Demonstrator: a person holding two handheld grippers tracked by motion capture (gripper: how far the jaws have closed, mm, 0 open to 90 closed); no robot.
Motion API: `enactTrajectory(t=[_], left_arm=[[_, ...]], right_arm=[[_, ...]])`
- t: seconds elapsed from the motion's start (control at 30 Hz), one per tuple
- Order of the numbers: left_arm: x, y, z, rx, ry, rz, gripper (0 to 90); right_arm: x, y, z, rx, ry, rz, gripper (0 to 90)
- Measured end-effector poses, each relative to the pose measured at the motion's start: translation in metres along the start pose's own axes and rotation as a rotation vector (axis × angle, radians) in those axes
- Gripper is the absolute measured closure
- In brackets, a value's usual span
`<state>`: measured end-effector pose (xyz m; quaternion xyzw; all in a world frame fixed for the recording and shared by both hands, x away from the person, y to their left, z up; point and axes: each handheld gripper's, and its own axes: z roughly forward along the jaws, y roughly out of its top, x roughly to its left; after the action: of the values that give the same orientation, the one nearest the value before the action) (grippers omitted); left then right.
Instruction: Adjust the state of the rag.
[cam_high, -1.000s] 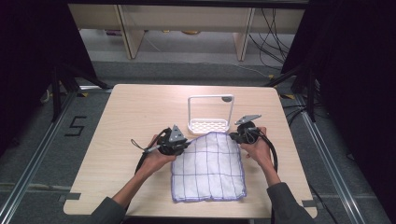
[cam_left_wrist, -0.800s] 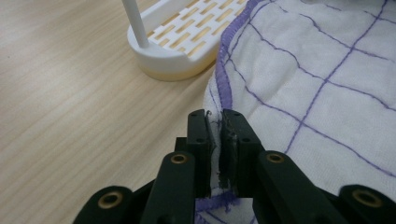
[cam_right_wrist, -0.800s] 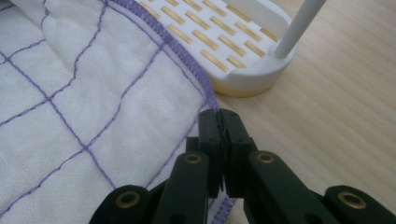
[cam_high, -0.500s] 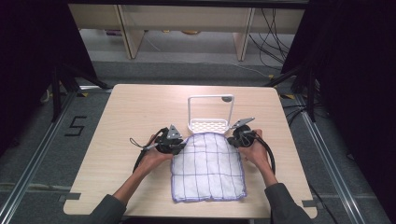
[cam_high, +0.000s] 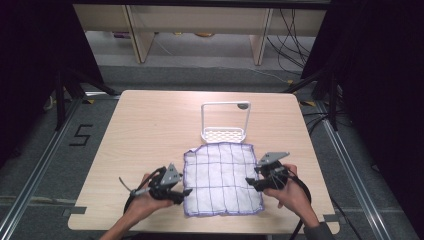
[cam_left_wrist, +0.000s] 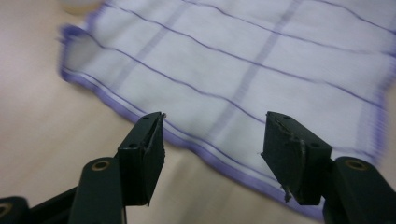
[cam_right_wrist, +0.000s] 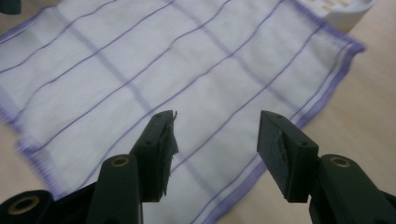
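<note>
1. The cloth (cam_high: 221, 178), white with purple grid lines and a purple hem, lies spread flat in the lower middle of the high view, on the table (cam_high: 150, 130). Its far edge lies just in front of the rack.
2. The left gripper (cam_high: 182, 192) sits at the lower left of the cloth, by its near left corner. Its jaws have just been opening and stand apart, nothing pinched; in its own view the purple hem (cam_left_wrist: 205, 151) runs across the gap between the jaws, apart from the pads.
3. The right gripper (cam_high: 250, 183) is at the cloth's right edge, lower right of the high view. Its jaws have also just been opening and stand wide; in its view the cloth (cam_right_wrist: 154, 74) lies beyond and beneath them, unheld.
4. Both hands flank the near half symmetrically, likely so two corners or edges can be taken together for a fold or a pull.
5. The white rack (cam_high: 224, 122) stands upright at centre, behind the cloth; I judge it is not part of the present handling.
</note>
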<state>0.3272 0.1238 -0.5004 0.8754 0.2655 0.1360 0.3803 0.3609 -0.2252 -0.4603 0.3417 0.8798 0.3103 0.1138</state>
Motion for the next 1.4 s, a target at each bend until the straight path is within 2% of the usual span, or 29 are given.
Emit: enactTrajectory(t=[0.07,0.13,0.17,0.23,0.27,0.3,0.33,0.37,0.43,0.5,0.53,0.57,0.63,0.7,0.73,0.8,0.83,0.87,0.93,0.97,1.0,1.03,1.1,1.13,1.17,1.2,1.27,1.33,1.4], left_arm=[[-0.015,-0.007,-0.003,0.02,-0.035,0.041,38.6],[-0.026,-0.009,-0.004,0.019,-0.065,0.079,38.2],[-0.027,-0.009,-0.003,0.026,-0.066,0.116,37.6],[-0.03,-0.011,0.0,0.026,-0.072,0.111,37.6],[-0.028,-0.011,0.001,0.034,-0.076,0.131,39.0],[-0.029,-0.011,0.003,0.025,-0.077,0.114,41.4],[-0.027,-0.01,0.003,0.027,-0.073,0.132,44.3],[-0.027,-0.01,0.003,0.027,-0.073,0.132,48.0],[-0.03,-0.009,0.005,0.033,-0.097,0.152,57.2],[-0.033,-0.008,0.004,0.036,-0.118,0.182,68.3],[-0.033,-0.008,0.004,0.041,-0.116,0.191,71.8],[-0.034,-0.007,0.003,0.041,-0.118,0.206,75.6],[-0.036,-0.008,0.002,0.039,-0.128,0.215,81.5],[-0.039,-0.009,-0.002,0.046,-0.145,0.218,84.0],[-0.04,-0.009,-0.003,0.05,-0.147,0.235,84.5],[-0.045,-0.011,-0.006,0.047,-0.155,0.234,84.5],[-0.045,-0.012,-0.007,0.06,-0.155,0.247,84.1],[-0.047,-0.013,-0.008,0.054,-0.158,0.231,83.3],[-0.046,-0.013,-0.009,0.057,-0.159,0.232,82.1],[-0.046,-0.013,-0.009,0.057,-0.159,0.232,80.8],[-0.046,-0.014,-0.01,0.059,-0.16,0.216,76.9],[-0.045,-0.015,-0.009,0.048,-0.161,0.204,73.1],[-0.042,-0.014,-0.011,0.039,-0.151,0.203,63.4],[-0.04,-0.013,-0.012,0.025,-0.145,0.181,54.9],[-0.04,-0.013,-0.012,0.025,-0.145,0.181,49.5],[-0.031,-0.006,-0.016,-0.015,-0.122,0.12,46.4],[-0.019,0.001,-0.02,-0.063,-0.083,0.076,42.6],[-0.007,0.008,-0.021,-0.092,-0.049,0.029,40.8],[0.004,0.012,-0.021,-0.093,-0.015,0.025,41.0]], right_arm=[[0.012,-0.01,-0.005,-0.002,0.018,-0.006,47.0],[0.022,-0.021,-0.009,0.016,0.035,-0.039,45.0],[0.023,-0.026,-0.01,0.036,0.071,-0.069,44.9],[0.027,-0.039,-0.015,0.035,0.081,-0.044,45.0],[0.029,-0.045,-0.017,0.05,0.084,-0.014,45.5],[0.03,-0.051,-0.015,0.036,0.088,-0.022,46.9],[0.031,-0.056,-0.014,0.048,0.092,-0.027,48.2],[0.034,-0.06,-0.014,0.085,0.089,0.001,52.4],[0.032,-0.064,-0.011,0.096,0.054,-0.068,64.6],[0.034,-0.064,-0.012,0.131,0.06,-0.029,75.5],[0.031,-0.065,-0.011,0.117,0.056,-0.042,79.5],[0.03,-0.065,-0.013,0.13,0.058,-0.062,82.0],[0.032,-0.066,-0.016,0.123,0.064,-0.066,84.0],[0.033,-0.064,-0.021,0.115,0.108,-0.129,84.5],[0.036,-0.064,-0.025,0.109,0.109,-0.123,84.6],[0.043,-0.066,-0.031,0.091,0.108,-0.104,84.5],[0.043,-0.067,-0.033,0.1,0.12,-0.106,84.4],[0.044,-0.069,-0.033,0.091,0.116,-0.113,84.2],[0.044,-0.072,-0.029,0.088,0.122,-0.103,83.3],[0.044,-0.073,-0.03,0.103,0.123,-0.075,81.6],[0.042,-0.073,-0.031,0.11,0.136,-0.071,77.5],[0.041,-0.074,-0.029,0.087,0.128,-0.081,72.9],[0.041,-0.072,-0.032,0.076,0.12,-0.07,59.3],[0.038,-0.069,-0.037,0.036,0.141,-0.08,53.8],[0.038,-0.069,-0.037,0.036,0.141,-0.08,53.8],[0.031,-0.06,-0.051,-0.068,0.128,-0.039,43.9],[0.025,-0.052,-0.06,-0.133,0.106,-0.004,43.3],[0.015,-0.044,-0.063,-0.161,0.047,0.021,43.0],[0.002,-0.037,-0.059,-0.167,0.014,0.054,43.7]])
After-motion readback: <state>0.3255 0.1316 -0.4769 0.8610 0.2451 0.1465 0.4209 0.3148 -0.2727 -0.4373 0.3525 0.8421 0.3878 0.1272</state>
